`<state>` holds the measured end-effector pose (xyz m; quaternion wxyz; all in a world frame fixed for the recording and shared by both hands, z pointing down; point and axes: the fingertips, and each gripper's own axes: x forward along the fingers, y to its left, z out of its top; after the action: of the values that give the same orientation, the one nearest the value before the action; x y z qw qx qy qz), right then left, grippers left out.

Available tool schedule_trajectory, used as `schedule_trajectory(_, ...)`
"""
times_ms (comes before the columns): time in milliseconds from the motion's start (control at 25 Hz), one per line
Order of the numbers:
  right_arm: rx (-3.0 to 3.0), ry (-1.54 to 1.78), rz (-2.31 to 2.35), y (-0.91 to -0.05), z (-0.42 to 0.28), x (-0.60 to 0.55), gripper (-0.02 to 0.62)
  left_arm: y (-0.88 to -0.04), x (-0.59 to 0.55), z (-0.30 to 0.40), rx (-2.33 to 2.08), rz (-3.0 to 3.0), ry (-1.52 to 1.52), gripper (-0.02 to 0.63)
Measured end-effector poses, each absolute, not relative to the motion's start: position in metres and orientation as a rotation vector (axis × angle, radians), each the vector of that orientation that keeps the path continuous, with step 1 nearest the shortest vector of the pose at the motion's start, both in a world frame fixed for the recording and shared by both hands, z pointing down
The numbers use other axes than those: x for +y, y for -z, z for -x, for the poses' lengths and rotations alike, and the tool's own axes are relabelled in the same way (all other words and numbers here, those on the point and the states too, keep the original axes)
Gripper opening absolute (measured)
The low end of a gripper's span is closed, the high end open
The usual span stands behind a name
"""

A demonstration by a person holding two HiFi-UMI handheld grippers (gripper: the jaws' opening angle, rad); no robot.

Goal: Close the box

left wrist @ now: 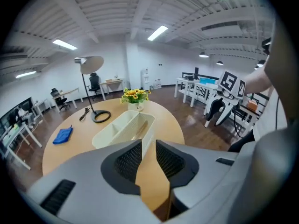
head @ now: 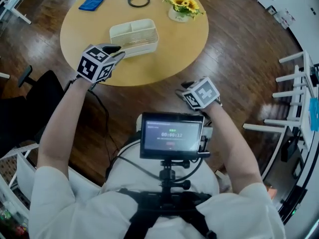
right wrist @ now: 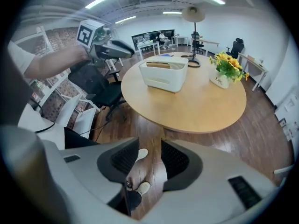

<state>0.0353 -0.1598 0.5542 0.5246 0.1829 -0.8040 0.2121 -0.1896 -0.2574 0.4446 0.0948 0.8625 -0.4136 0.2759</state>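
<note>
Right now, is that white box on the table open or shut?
At least partly open: in the white box, bare divided compartments show from above; its near half looks ribbed, possibly a lid.

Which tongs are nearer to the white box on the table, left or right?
Left. The left tongs hang over the table edge, close beside the box; the right tongs are off the table, above the floor.

In head view, looks steeply down on the round table (head: 164, 51); in left gripper view, faces far across it, close; in right gripper view, from further back, near right. Shares box (head: 134, 36) and flowers (head: 183, 4) throughout.
</note>
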Motion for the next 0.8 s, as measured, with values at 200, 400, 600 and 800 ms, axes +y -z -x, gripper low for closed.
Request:
schedule_trajectory(200,-2.088,-0.46,-0.418,-0.525,-0.05,-0.14,0.16,-0.434,-0.169,0.178,-1.452,-2.363,-0.698,0.101)
schedule_trajectory(400,-2.237,-0.445,-0.359,-0.507,-0.086,-0.101,0.187,-0.432,-0.078,0.141,-1.648,-2.183,-0.569,0.101)
schedule_trajectory(600,-2.39,-0.457,-0.278,-0.488,-0.129,-0.045,0.236,-0.439,0.016,0.084,-1.758,-2.026,-0.459,0.101)
schedule_trajectory(800,-2.464,-0.465,-0.314,-0.477,-0.165,-0.001,0.235,-0.448,0.1,0.044,-1.823,-1.899,-0.43,0.101)
